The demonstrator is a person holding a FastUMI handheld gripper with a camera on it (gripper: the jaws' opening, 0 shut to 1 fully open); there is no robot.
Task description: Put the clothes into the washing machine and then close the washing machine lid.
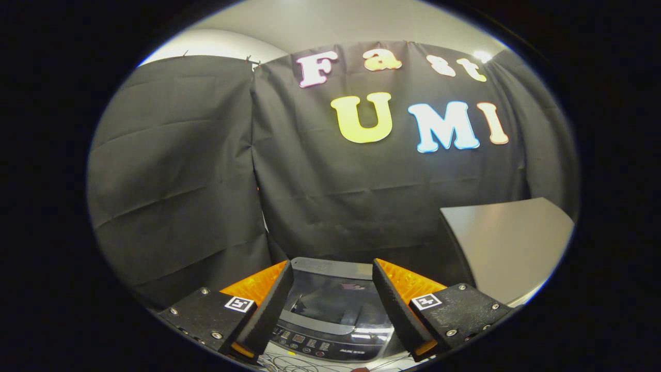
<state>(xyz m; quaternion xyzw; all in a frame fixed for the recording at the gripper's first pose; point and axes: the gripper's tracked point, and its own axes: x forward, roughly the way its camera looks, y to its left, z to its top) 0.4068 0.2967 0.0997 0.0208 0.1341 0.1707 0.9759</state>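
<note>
**Lid appears down; gripper empty above the washer**

Gripper (333, 310): jaws stand wide apart with nothing between them. No cloth caught on either finger, no fabric hanging from them.

Washing machine, a small dark grey top-loader with a glossy tinted lid (330, 302): sits just ahead of and below the fingers, seen in the gap between them. The lid looks to lie flat over the tub, its surface reflecting the booth above. Its control panel, a dark strip with small buttons (310, 343), runs along the near edge, closest to the fingers.

Clothes: no loose garment anywhere around the machine. Whether any lie inside cannot be told; the tinted lid is too dark and reflective to see through.

Other items: pale grey flat panel (508, 243) stands to the right, beyond the right finger. Tangle of thin wires on a light surface (294, 364) lies just below the control panel.

Judgement on progress: with the lid seemingly closed and the gripper empty, either the task is at its end, clothes loaded and lid shut, or nothing has begun. Absence of loose clothes favours the former, weakly.
</note>
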